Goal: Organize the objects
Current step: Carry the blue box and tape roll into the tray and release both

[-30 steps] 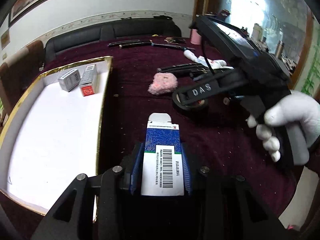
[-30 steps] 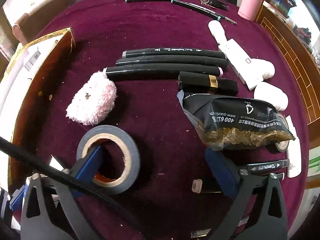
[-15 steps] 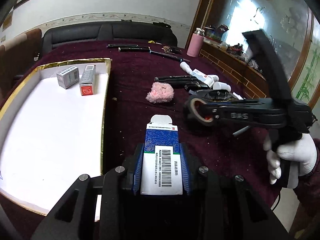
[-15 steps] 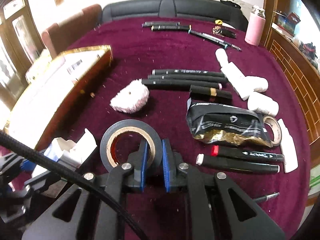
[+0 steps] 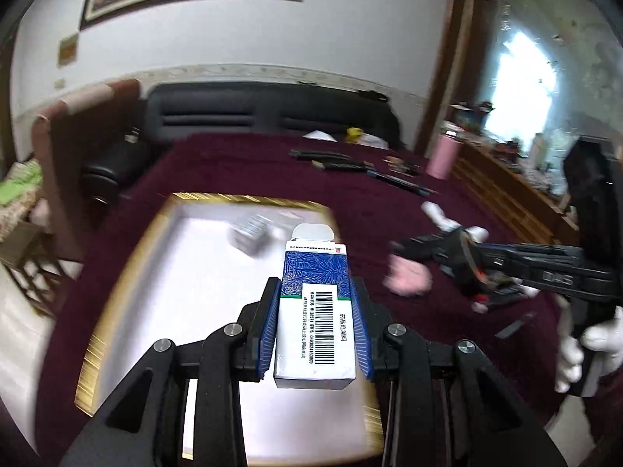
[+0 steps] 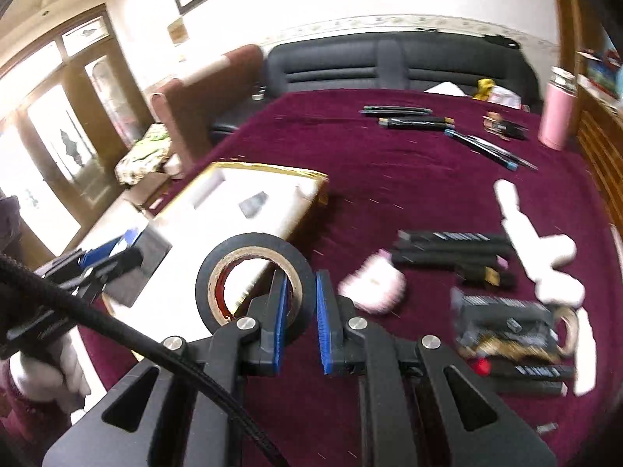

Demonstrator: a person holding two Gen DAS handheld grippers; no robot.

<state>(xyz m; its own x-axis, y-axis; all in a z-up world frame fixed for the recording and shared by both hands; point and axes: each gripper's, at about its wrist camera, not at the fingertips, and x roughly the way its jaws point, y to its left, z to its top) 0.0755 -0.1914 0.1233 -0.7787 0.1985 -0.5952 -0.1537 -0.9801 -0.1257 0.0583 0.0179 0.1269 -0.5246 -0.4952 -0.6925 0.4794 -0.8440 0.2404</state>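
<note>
Left gripper (image 5: 316,325): jaws narrow, blue pads clamped on both long sides of a blue-and-white medicine box (image 5: 314,311), barcode label up, top flap open. Box is held in the air above the gold-rimmed white tray (image 5: 128,272); a small grey box (image 5: 249,233) lies blurred in the tray at 11 o'clock from the held box.

Right gripper (image 6: 299,323): jaws nearly closed, pinching the wall of a roll of black tape (image 6: 255,276), one pad inside the ring, one outside. Roll is lifted clear of the dark red tablecloth (image 6: 389,163), upright, with the tray's near corner behind it.

On the cloth at 3 o'clock from the roll: pink fluffy puff (image 6: 373,286), black markers (image 6: 451,247), black foil packet (image 6: 506,319). Pink bottle (image 6: 557,113) at 1 o'clock, far edge. Background motion-blurred.
</note>
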